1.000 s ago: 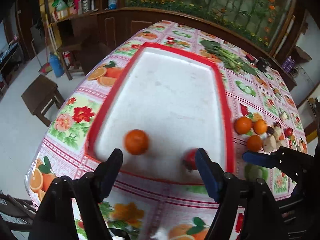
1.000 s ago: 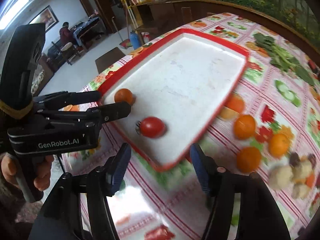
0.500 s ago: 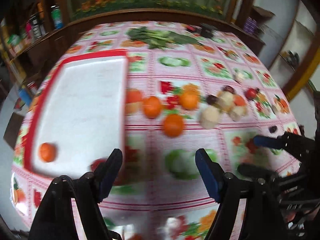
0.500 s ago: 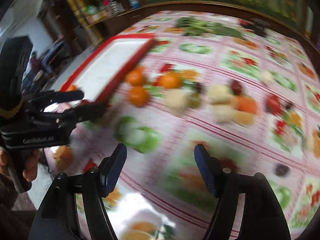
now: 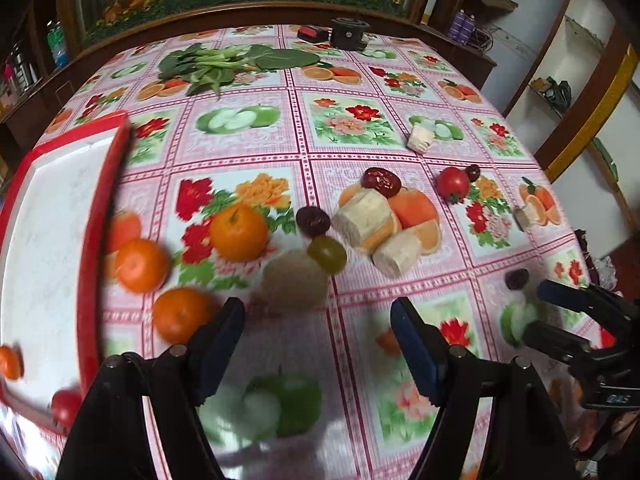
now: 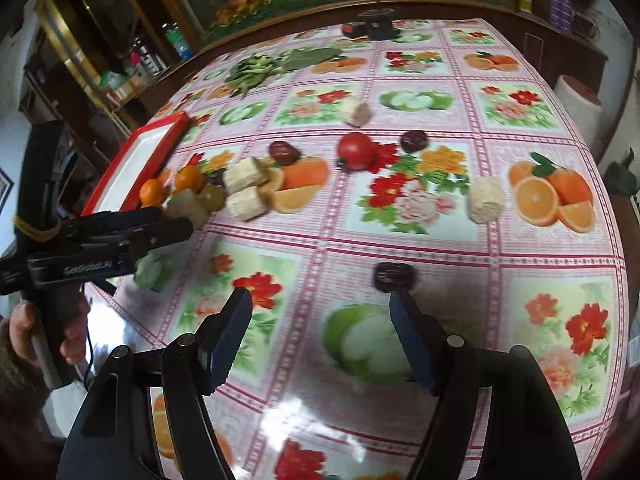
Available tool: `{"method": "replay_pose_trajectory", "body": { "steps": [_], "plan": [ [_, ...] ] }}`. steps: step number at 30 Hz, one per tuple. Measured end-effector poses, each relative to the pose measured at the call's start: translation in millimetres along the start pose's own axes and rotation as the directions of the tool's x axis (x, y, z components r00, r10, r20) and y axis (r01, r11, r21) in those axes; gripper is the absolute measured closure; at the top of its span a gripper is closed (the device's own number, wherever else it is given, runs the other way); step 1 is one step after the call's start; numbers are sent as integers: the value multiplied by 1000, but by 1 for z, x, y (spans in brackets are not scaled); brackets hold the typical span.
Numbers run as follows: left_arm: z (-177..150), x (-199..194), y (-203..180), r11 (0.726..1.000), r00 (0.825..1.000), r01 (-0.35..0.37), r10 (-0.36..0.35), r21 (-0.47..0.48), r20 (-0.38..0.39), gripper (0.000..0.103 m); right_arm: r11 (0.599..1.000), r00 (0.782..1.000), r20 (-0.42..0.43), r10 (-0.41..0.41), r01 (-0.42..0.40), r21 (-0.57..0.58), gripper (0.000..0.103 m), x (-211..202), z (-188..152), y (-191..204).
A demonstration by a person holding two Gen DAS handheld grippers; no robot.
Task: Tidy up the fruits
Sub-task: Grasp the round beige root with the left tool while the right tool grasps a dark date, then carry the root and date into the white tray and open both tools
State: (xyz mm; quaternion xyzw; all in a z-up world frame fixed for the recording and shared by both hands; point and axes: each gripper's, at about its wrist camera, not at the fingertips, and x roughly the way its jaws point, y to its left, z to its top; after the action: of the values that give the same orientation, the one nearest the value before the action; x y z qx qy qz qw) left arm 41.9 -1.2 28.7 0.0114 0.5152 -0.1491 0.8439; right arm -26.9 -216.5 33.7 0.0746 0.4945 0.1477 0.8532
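My left gripper hangs open and empty over the flowered cloth. Three oranges lie just beyond its left finger, beside the red-rimmed white tray. That tray holds an orange and a tomato. A green grape, dark dates and pale chunks sit ahead. My right gripper is open with nothing between its fingers. A dark date lies just past its right fingertip, and a tomato sits farther on.
Leafy greens and a black device lie at the table's far edge. More pale chunks are scattered on the right. A hand holds the left gripper at the left. Wooden cabinets surround the table.
Both grippers have swung right, away from the tray, which now sits at the left edge of each view. The loose fruit has come in front of them. The right jaws stand slightly wider.
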Motion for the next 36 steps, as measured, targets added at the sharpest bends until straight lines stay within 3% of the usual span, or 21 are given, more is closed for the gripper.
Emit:
{"method": "replay_pose_trajectory", "body": {
  "steps": [2, 6, 7, 12, 15, 16, 19, 36],
  "plan": [
    [3, 7, 2, 1000, 1000, 10, -10, -15, -1, 27, 1000, 1000, 3, -1, 1, 3, 32, 1, 1, -6],
    [5, 16, 6, 999, 1000, 1, -1, -39, -5, 62, 1000, 1000, 6, 1, -1, 2, 32, 4, 2, -16],
    [5, 17, 5, 1000, 1000, 4, -5, -31, -11, 63, 1000, 1000, 6, 5, -5, 1, 32, 5, 2, -17],
    [3, 15, 6, 999, 1000, 26, -26, -47, -7, 63, 999, 1000, 5, 11, -11, -36, 35, 15, 7, -17],
    [2, 14, 6, 997, 999, 45, -45, -55, -8, 63, 997, 1000, -18, -13, 11, -75, 54, 26, 10, -15],
    [1, 13, 6, 997, 999, 49, -49, -54, -9, 63, 995, 999, -14, -35, 34, -93, 65, 28, 11, -14],
    [-2, 12, 7, 996, 997, 72, -72, -60, -7, 63, 987, 996, -6, -86, 85, -133, 77, 30, 11, -14],
    [-29, -17, 14, 977, 978, 206, -207, -57, -10, 64, 990, 997, 16, -81, 82, -114, 77, 12, 8, 10]
  ]
}}
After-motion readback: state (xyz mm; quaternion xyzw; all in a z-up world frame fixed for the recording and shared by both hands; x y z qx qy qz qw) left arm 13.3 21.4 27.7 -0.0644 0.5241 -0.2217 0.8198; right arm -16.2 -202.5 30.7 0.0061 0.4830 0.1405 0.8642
